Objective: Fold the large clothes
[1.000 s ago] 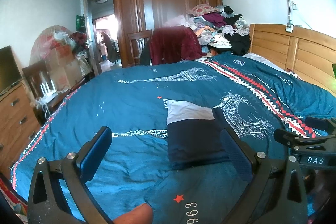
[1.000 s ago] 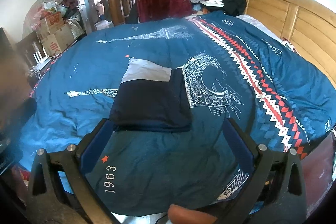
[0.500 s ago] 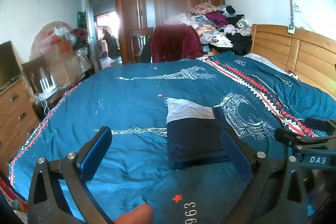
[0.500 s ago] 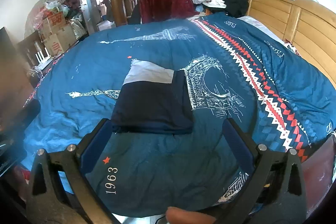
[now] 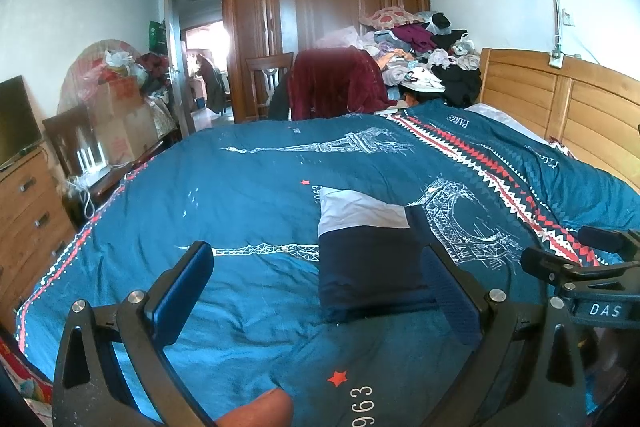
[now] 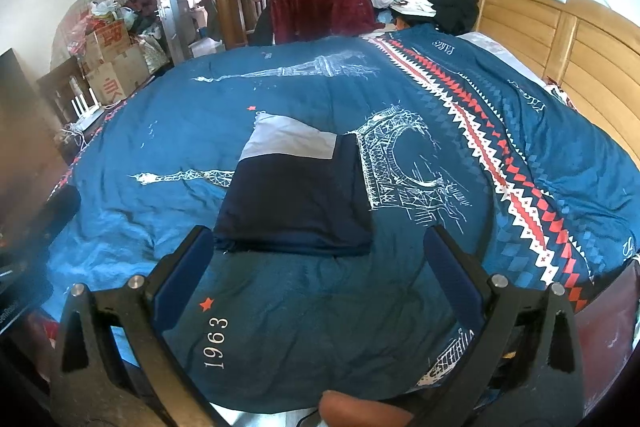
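- left gripper [image 5: 316, 291]: jaws spread wide, nothing between them, hanging above the near part of the bed.
- right gripper [image 6: 318, 267]: jaws likewise spread wide and empty, also above the near bed edge; its body shows at the right rim of the left view.
- one folded garment [image 6: 296, 199], dark navy with a pale grey panel at its far end, lies flat on the duvet [image 6: 320, 99]. in the right view it sits just ahead of the jaws, its near hem level with the left fingertip; in the left view it lies ahead and toward the right jaw, whose tip overlaps its near right corner.
- the garment's near edge is straight, with a slight lift at the left corner; the side edges run straight away from the jaws.
- one blue duvet with tower and arch prints and a red-and-white zigzag band covers the whole bed; bare duvet lies left, right and beyond the garment.
- one wooden headboard [image 5: 560, 107] bounds the bed far to the right of the jaws.
- straight beyond the bed's far edge: one chair [image 5: 268, 83], a maroon garment [image 5: 336, 83] draped beside it, one heap of clothes [image 5: 424, 55], one wardrobe [image 5: 320, 7].
- far left of the jaws: one dresser [image 5: 28, 203], stacked cardboard boxes [image 5: 120, 123], an open door [image 5: 172, 59].
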### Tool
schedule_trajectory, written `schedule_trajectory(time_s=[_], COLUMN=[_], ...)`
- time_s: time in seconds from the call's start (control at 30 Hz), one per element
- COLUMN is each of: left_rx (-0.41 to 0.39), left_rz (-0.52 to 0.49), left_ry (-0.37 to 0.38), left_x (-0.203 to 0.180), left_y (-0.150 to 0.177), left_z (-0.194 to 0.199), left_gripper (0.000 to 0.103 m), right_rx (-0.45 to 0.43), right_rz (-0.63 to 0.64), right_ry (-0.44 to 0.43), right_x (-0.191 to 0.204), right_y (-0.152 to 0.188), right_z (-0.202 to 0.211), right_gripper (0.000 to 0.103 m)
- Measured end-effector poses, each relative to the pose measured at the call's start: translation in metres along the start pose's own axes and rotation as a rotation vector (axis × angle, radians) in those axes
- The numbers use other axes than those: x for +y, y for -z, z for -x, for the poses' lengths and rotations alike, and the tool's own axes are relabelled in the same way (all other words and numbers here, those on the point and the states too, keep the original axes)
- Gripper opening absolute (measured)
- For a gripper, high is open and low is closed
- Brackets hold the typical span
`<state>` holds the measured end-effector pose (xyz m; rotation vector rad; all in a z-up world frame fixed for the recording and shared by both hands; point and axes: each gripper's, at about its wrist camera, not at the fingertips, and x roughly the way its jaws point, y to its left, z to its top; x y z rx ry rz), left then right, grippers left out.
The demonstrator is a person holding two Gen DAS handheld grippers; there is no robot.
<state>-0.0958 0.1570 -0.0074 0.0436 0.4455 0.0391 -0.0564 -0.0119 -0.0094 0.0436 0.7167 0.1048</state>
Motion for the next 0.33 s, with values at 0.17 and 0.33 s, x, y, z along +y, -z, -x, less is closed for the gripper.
schedule_trajectory(time_s=[0.17, 0.33], left_rx=[0.008, 0.016], left_rz=[0.001, 0.009], left_ry=[-0.002, -0.005], left_x=[0.0000, 0.0005], left_y=[0.0010, 0.0016], left_z=[-0.0006, -0.0024], left_gripper=[0.103, 0.103], right_rx=[0.007, 0.000], right_rz=[-0.008, -0.010], right_ry=[-0.004, -0.005], right_x=[-0.0010, -0.0007], right_y=[0.0016, 0.0021], right_z=[-0.0020, -0.0002], right_gripper=[0.103, 0.103])
